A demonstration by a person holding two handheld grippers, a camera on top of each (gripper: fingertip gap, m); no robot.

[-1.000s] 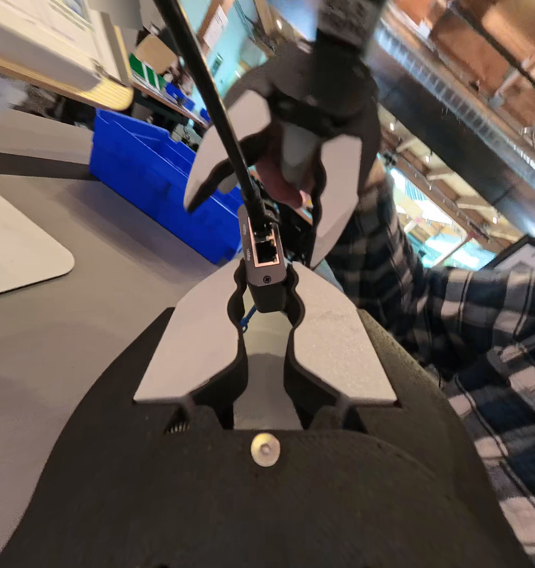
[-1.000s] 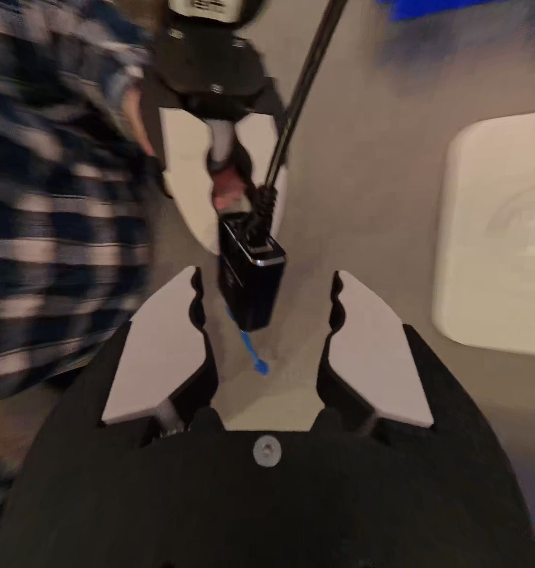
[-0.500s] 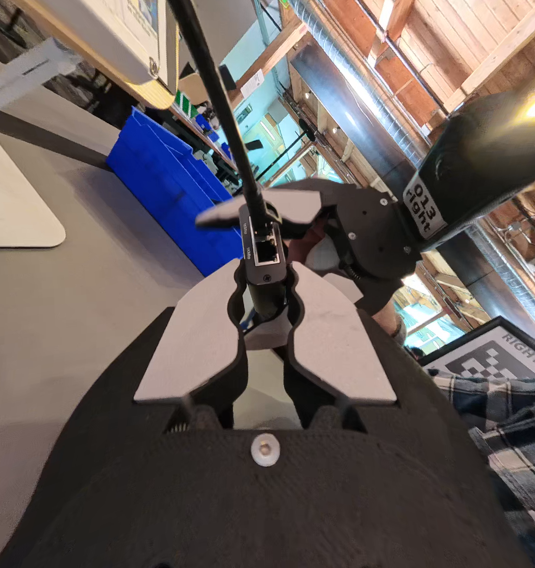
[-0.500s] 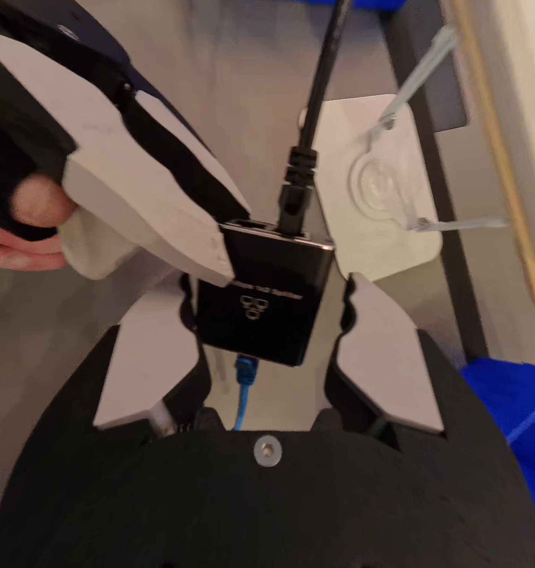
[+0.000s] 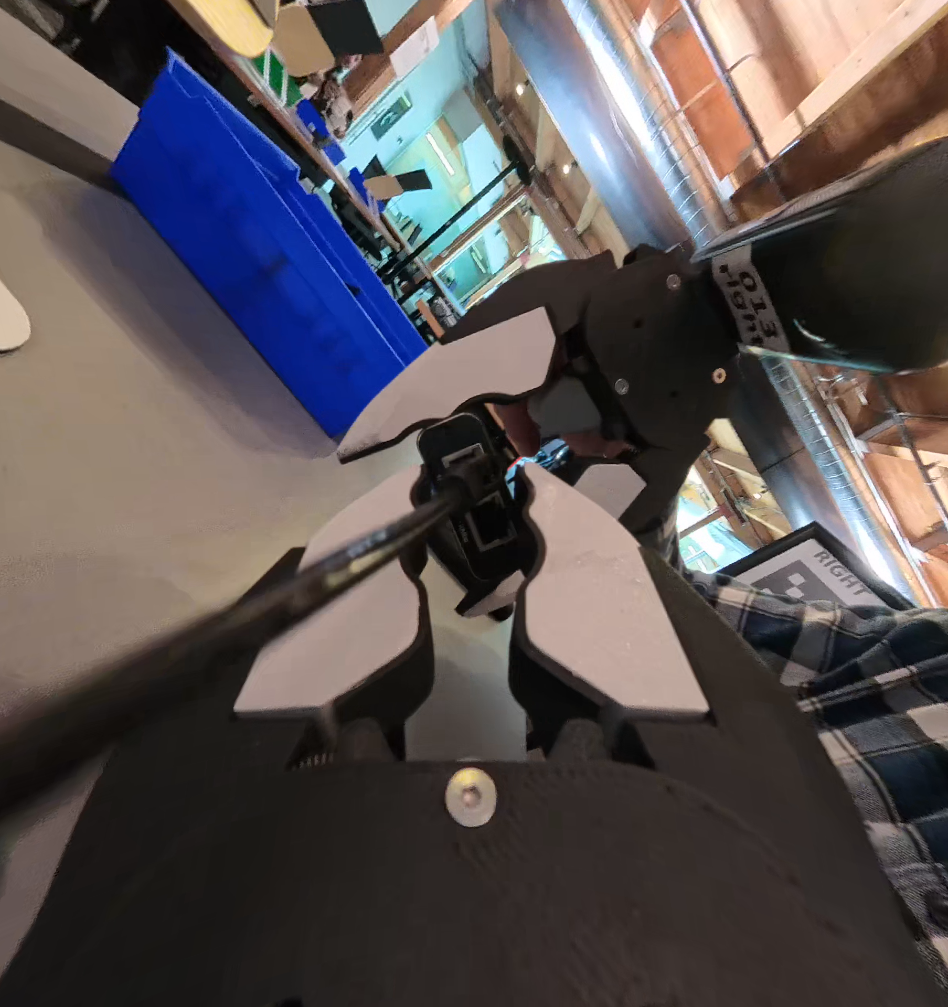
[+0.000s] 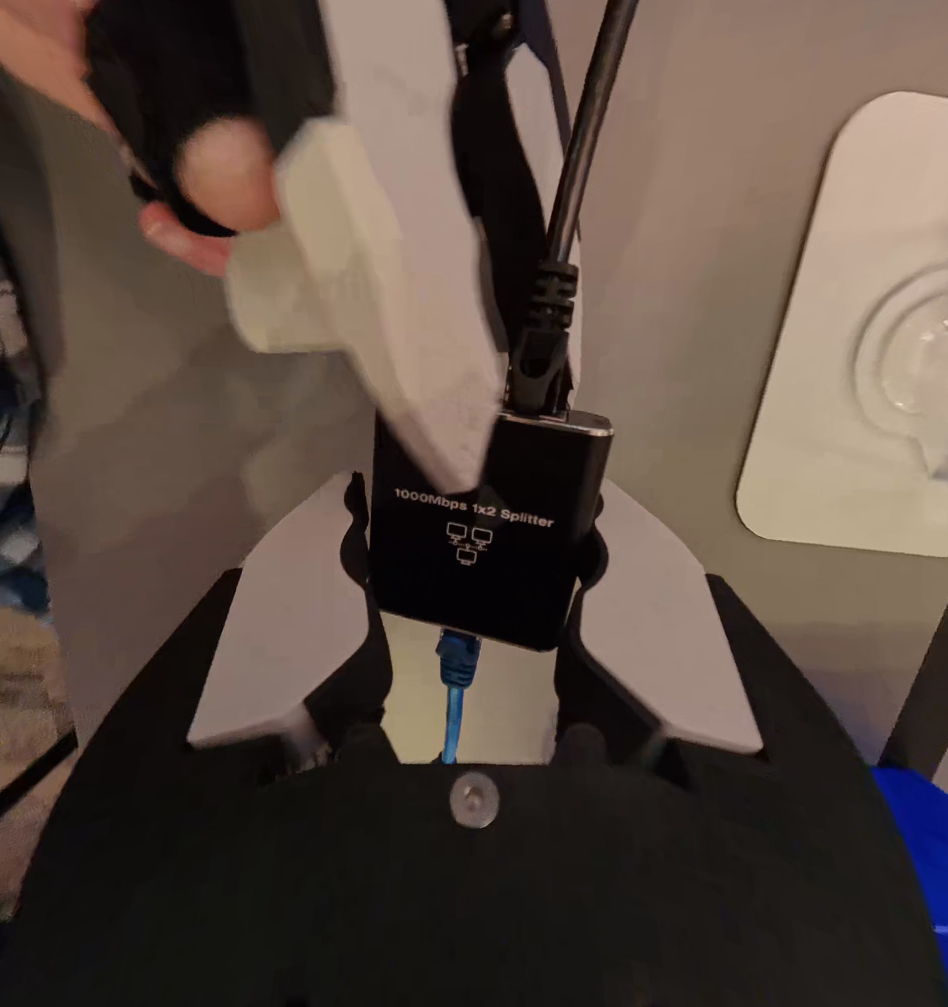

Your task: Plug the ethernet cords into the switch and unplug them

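A grey table (image 5: 106,490) carries a blue bin (image 5: 253,256). The right gripper (image 6: 474,545) is clamped across the black switch (image 6: 477,566); the left gripper (image 5: 474,509) pinches its port end. Black cord (image 6: 580,163) and blue cord (image 6: 455,703) are plugged in.

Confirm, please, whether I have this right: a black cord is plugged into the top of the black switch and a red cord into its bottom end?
Not quite: the cord in the bottom end of the switch is blue, not red, as the right wrist view shows. The black cord is indeed plugged into the top.
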